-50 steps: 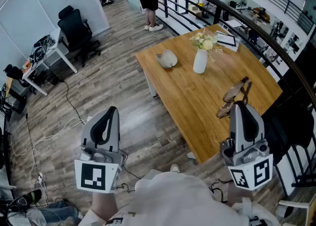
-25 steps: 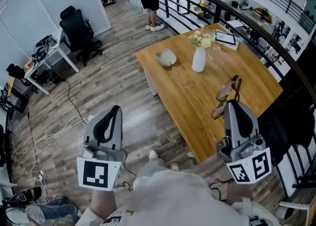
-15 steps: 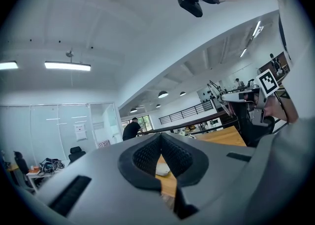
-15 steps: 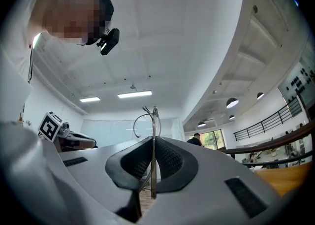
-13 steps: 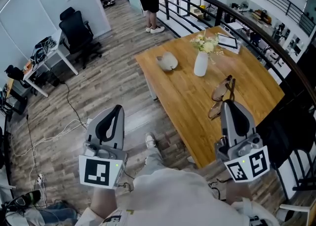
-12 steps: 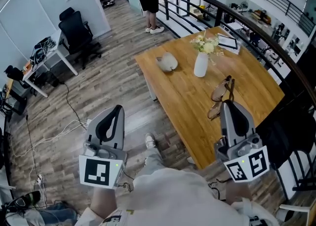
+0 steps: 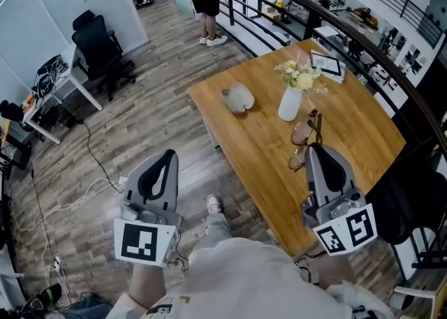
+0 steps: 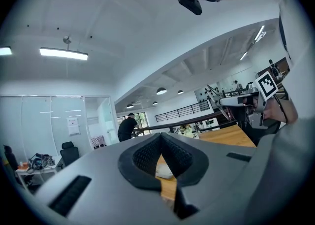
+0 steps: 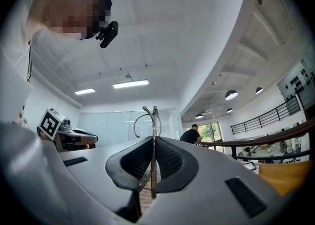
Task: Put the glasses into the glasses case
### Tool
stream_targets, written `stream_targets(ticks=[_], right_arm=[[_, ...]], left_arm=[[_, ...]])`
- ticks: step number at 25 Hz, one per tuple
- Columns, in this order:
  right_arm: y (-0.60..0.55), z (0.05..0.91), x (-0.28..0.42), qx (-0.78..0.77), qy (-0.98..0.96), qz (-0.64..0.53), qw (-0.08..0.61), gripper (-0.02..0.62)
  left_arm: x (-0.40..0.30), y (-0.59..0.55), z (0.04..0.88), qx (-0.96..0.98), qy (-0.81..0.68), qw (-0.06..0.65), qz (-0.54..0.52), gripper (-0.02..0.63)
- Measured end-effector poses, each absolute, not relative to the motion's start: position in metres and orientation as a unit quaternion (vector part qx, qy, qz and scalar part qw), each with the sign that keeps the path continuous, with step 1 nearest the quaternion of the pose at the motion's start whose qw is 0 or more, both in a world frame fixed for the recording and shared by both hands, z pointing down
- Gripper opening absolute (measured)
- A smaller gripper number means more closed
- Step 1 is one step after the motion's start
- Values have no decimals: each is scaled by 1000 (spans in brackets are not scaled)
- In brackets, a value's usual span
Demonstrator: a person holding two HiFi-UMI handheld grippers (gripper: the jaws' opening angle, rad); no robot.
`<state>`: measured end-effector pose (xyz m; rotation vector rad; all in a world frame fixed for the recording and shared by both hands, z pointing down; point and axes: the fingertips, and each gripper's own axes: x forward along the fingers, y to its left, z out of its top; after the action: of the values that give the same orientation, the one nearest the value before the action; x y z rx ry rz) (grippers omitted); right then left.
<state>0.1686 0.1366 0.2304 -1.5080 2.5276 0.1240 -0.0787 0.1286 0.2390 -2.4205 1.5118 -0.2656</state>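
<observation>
wooden table (image 7: 349, 122): the largest item, standing ahead and to the right of the person. it carries the glasses case, a white vase (image 7: 288, 103) of flowers and a tablet (image 7: 327, 65) at the far edge.

right gripper (image 7: 313, 150): raised over the near part of the table, jaws clamped on the glasses. judged reason: the glasses are held clear of the tabletop so they can be carried across to the case. in the right gripper view the frame stands upright between the pads (image 9: 169, 160), pinched at a single thin metal section. i judge this a narrow hold, liable to swing.

left gripper (image 7: 165, 158): held low over the floor, off the table's near left side. its jaws are closed together on nothing, and its own view shows only table and case through the slit. judged idle, perhaps kept ready to steady the case.

glasses case (image 7: 239, 98): pale grey and rounded, near the table's left edge, well apart from the glasses. whether the lid is open cannot be told.

glasses (image 7: 303, 132): not yet in the case. they have a thin metal frame and brownish tinted lenses. they project forward past the right jaws, on the near side of the vase. whether the arms are folded cannot be told.
</observation>
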Motion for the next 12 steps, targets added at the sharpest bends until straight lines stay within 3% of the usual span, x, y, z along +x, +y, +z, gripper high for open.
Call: stream_targets(ticks=[12], right_arm=[[-13,248,91,-517,854,10,59,40]], left_arm=[[-143,-23,250,-852,503,96,-110,17]])
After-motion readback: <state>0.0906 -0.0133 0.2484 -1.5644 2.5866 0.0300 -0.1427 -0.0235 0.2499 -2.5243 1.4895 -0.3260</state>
